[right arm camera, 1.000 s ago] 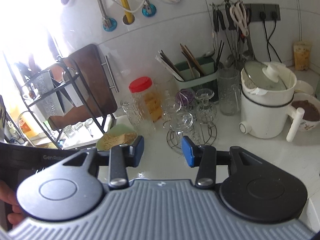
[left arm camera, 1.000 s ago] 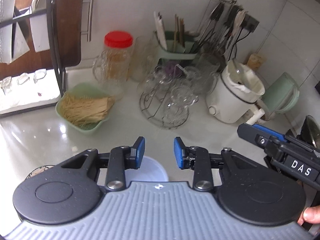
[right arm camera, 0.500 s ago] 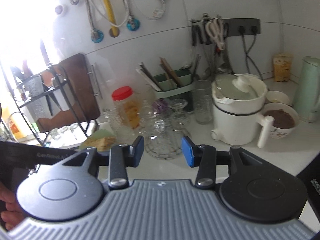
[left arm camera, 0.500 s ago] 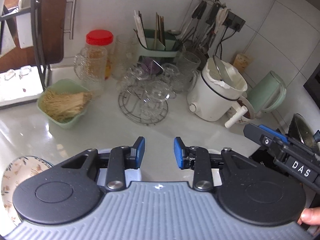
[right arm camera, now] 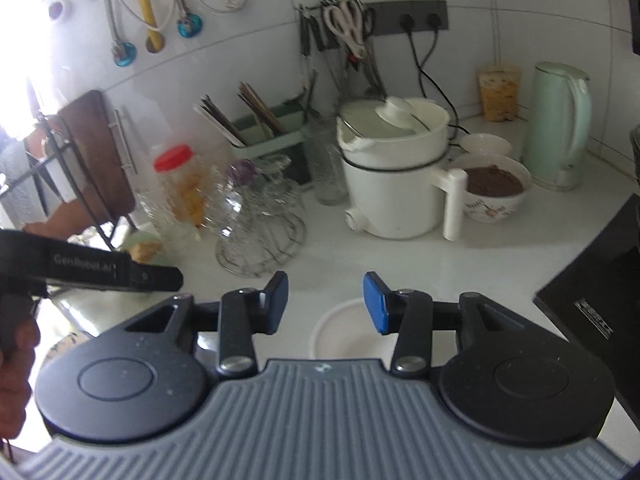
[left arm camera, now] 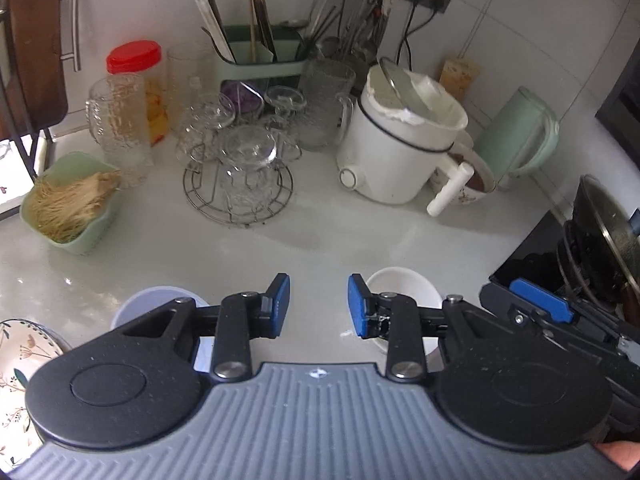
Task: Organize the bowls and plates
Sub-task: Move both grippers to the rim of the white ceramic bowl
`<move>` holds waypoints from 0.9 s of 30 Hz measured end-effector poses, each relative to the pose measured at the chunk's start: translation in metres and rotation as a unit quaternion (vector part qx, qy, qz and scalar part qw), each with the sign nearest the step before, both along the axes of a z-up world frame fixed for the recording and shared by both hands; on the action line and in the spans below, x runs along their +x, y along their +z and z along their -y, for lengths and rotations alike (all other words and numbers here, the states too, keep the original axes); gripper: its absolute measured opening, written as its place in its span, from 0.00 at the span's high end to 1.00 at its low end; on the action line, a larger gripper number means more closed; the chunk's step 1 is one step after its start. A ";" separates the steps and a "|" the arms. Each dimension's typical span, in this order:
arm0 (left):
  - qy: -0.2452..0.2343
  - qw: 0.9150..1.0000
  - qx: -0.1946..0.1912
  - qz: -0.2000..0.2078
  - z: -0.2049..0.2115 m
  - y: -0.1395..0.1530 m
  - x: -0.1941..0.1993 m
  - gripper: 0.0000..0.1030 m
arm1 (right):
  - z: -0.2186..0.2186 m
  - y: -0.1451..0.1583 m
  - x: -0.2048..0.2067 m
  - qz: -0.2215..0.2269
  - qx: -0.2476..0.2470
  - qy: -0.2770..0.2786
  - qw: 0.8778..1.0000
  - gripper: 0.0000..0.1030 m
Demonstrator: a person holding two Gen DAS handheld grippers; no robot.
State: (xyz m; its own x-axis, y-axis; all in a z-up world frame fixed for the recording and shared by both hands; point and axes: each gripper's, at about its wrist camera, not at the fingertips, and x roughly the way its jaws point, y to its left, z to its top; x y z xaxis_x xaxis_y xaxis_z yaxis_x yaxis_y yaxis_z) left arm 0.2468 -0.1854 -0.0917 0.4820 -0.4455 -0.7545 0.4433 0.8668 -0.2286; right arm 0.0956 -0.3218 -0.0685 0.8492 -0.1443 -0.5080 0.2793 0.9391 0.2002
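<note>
a white-tiled kitchen corner, its pale surface (left arm camera: 320, 236) crowded along the wall: a red-lidded jar (left arm camera: 138, 80), a wire rack of upturned glasses (left arm camera: 240, 172), a green utensil holder (left arm camera: 260, 60), a white electric pot (left arm camera: 396, 152) with its lid tilted on the rim, a mint kettle (left arm camera: 520, 136) and a green dish of dry noodles (left arm camera: 68, 204) at the left. beside the pot's handle sits a patterned bowl (right arm camera: 494, 188) of something dark brown, with a small white bowl (right arm camera: 485, 145) behind it. the left tool (left arm camera: 318, 306) hangs above the near part of the surface with its blue pads spread and nothing between them; a lavender bowl (left arm camera: 156, 300) lies partly hidden under its left finger, a white bowl (left arm camera: 400, 286) under its right finger, and a floral plate (left arm camera: 24, 352) shows at the lower left edge. the right tool (right arm camera: 325, 302), also spread wide and empty, hovers just over the same white bowl (right arm camera: 348, 328), which sits on the surface below and slightly right of the gap. the two bowls stand apart from each other, the plate just left of the lavender one. the right tool's blue-tipped finger enters the left camera's view at the far right, near a black appliance (left arm camera: 528, 256) and a pan lid (left arm camera: 608, 232). the right camera's frame is motion-blurred on its left side, where the dish rack (right arm camera: 60, 168) is washed out by window light.
</note>
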 end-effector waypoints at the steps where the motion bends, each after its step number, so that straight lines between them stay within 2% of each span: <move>1: -0.003 1.000 0.001 0.000 0.004 -0.003 0.000 0.64 | 0.003 -0.004 -0.002 -0.004 0.001 -0.004 1.000 0.56; 7: -0.001 1.000 -0.004 -0.019 0.023 -0.029 0.005 0.63 | 0.027 -0.029 -0.009 -0.027 0.008 -0.019 0.999 0.56; 9: 0.000 1.000 -0.005 -0.027 0.029 -0.041 0.007 0.56 | 0.034 -0.036 -0.009 -0.034 0.014 -0.021 0.999 0.56; 11: -0.001 0.999 -0.002 -0.039 0.035 -0.054 0.009 0.55 | 0.042 -0.044 -0.007 -0.041 0.018 -0.022 0.999 0.56; 20: 0.004 0.995 0.000 -0.104 0.058 -0.112 0.023 0.54 | 0.065 -0.086 0.015 -0.067 0.042 -0.026 0.997 0.56; 24: 0.010 0.991 -0.007 -0.136 0.064 -0.129 0.031 0.55 | 0.074 -0.098 0.025 -0.072 0.058 -0.035 0.995 0.57; 27: 0.002 0.991 -0.001 -0.135 0.071 -0.134 0.033 0.55 | 0.081 -0.103 0.028 -0.072 0.073 -0.036 0.994 0.57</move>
State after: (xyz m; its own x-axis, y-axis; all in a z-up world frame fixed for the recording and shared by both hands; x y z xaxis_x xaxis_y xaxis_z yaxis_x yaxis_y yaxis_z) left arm 0.2796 -0.2567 -0.2259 0.2635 -0.4465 -0.8551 0.3623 0.8673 -0.3412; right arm 0.1235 -0.4024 -0.1719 0.7567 -0.1179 -0.6431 0.3806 0.8792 0.2866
